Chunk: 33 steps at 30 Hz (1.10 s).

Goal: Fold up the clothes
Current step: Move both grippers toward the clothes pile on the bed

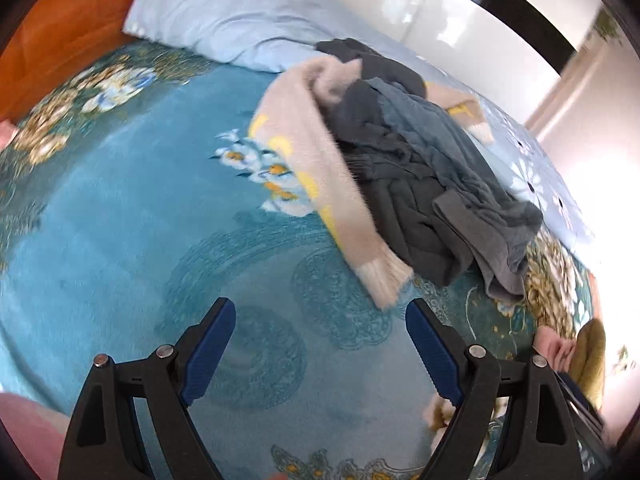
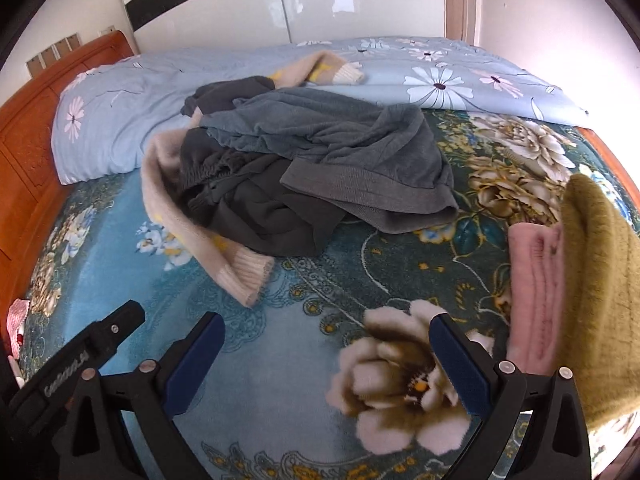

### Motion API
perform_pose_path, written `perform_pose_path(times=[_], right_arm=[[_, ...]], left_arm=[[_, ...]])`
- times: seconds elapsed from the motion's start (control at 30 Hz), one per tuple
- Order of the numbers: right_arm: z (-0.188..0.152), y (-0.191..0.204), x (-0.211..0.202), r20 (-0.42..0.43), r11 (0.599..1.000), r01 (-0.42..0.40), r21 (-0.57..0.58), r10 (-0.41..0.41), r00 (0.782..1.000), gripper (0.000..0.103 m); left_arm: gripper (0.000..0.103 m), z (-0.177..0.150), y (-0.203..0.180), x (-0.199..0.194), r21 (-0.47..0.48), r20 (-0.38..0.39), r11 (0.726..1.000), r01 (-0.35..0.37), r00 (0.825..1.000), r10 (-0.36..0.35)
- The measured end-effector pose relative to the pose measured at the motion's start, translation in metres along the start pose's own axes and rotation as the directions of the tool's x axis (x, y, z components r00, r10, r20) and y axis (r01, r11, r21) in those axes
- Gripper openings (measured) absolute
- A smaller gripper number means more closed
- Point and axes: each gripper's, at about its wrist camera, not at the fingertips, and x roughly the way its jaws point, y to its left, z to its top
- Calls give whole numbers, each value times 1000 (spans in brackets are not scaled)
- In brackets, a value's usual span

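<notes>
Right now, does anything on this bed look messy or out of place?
Yes: a tangled heap of unfolded clothes lies mid-bed, the cream sweater's sleeve trailing out, while the pink and mustard garments lie folded at right.

A bed [image 2: 280, 360] with a teal floral blanket and an orange wooden headboard [image 2: 24, 152] fills the room. Behind it stand glossy white wardrobe doors [image 2: 360, 4]. Bright daylight washes the right-hand wall [image 1: 592, 152].

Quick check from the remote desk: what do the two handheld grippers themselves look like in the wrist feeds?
The left gripper and the right gripper look alike: black plastic linkage arms with triangular cut-outs, silver round pivot pins, and flat blue pads with a ridged texture. In the right wrist view, the left gripper's black body shows white lettering, too blurred to read. No cables or sleeves are visible.
</notes>
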Motion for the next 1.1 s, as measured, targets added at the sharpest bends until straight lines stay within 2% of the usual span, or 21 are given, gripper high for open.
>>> perform_pose_path(times=[0.13,0.2,0.27,0.33,0.43,0.53,0.6,0.73,0.97,1.1], right_arm=[[11,8,10,37,997,-3,-71,5,999,103],[16,12,16,55,994,-3,-107,9,998,103],[22,16,21,73,990,-3,-142,13,997,103],[27,20,26,90,984,-2,-177,18,996,103],[36,25,33,113,975,-7,-223,32,993,103],[46,27,39,115,971,-48,-233,77,990,103],[50,24,43,118,974,-90,-210,117,986,103],[57,22,52,118,974,-115,-196,140,983,103],[70,26,67,94,965,-147,-216,170,981,103],[77,28,80,50,967,-152,-202,165,985,103]], left_arm=[[89,4,-1,-2,135,74,989,-63,996,53],[90,9,2,-2,179,141,979,-100,987,75],[100,11,-14,19,194,160,967,-166,978,135],[103,10,-23,28,179,178,965,-194,971,163],[103,19,-21,39,188,186,967,-173,973,138],[103,26,-10,48,190,164,973,-131,981,100],[103,33,-6,54,176,130,979,-99,989,76],[103,41,7,64,116,107,993,-25,994,13],[103,50,15,86,77,73,997,-16,997,10],[103,52,20,97,58,61,998,-4,998,1]])
